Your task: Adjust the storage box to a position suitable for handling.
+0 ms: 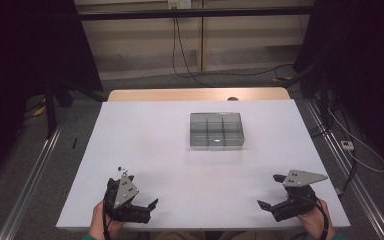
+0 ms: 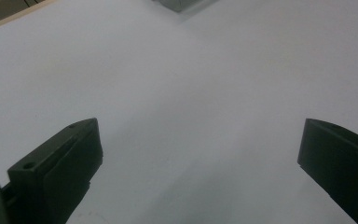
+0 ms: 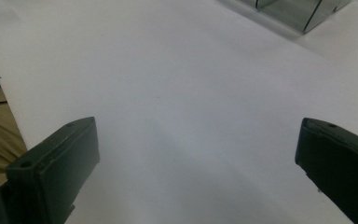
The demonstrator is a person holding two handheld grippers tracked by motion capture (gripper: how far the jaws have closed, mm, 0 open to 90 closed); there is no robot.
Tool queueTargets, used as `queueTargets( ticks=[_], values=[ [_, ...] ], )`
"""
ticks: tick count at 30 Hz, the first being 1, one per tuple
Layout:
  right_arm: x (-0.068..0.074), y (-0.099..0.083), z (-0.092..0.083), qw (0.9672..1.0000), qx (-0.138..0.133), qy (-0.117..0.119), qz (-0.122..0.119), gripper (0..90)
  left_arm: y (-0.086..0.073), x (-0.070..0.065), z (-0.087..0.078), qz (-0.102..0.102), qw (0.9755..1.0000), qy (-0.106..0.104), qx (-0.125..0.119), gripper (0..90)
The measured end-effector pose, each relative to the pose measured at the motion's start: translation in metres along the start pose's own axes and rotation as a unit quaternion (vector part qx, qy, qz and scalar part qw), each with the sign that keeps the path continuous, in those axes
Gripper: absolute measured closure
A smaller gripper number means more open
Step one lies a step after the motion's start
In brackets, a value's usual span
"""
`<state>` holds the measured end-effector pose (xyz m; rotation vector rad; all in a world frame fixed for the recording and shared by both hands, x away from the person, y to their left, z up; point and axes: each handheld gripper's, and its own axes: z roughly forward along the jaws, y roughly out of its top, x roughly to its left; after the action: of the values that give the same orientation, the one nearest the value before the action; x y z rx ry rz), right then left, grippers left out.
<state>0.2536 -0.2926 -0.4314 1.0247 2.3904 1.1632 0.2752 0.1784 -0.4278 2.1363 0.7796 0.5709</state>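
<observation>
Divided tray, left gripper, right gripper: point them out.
divided tray (image 1: 215,145): high view, near wall.
left gripper (image 1: 146,202): high view, between its open jaws.
right gripper (image 1: 271,191): high view, between its open jaws.

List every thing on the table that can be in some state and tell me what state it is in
Left tongs: jaws wide open, holding nothing, low over the white table near its front edge.
Right tongs: jaws wide open, holding nothing, low over the table's front right.
Clear compartment box: upright, no lid on it, looks empty, untouched.
</observation>
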Motion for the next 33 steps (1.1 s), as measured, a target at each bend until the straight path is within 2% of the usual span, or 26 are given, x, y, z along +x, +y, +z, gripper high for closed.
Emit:
queueTargets(
  ticks=[12, 20, 33],
  values=[
    [-0.004, 0.005, 0.007, 0.9999, 0.005, -0.006, -0.007, 0.0, 0.000, 0.000, 0.003, 0.011, 0.9999, -0.004, 0.007, 0.0],
    [-0.010, 0.011, 0.016, 0.9999, 0.012, -0.001, -0.002, 0.0, 0.000, -0.002, 0.003, 0.013, 0.9998, -0.008, 0.009, 0.0],
    [-0.029, 0.025, 0.034, 0.9997, 0.021, -0.004, 0.014, 0.0, 0.000, -0.002, 0.004, 0.009, 0.9999, -0.008, 0.006, 0.0]
  ],
)
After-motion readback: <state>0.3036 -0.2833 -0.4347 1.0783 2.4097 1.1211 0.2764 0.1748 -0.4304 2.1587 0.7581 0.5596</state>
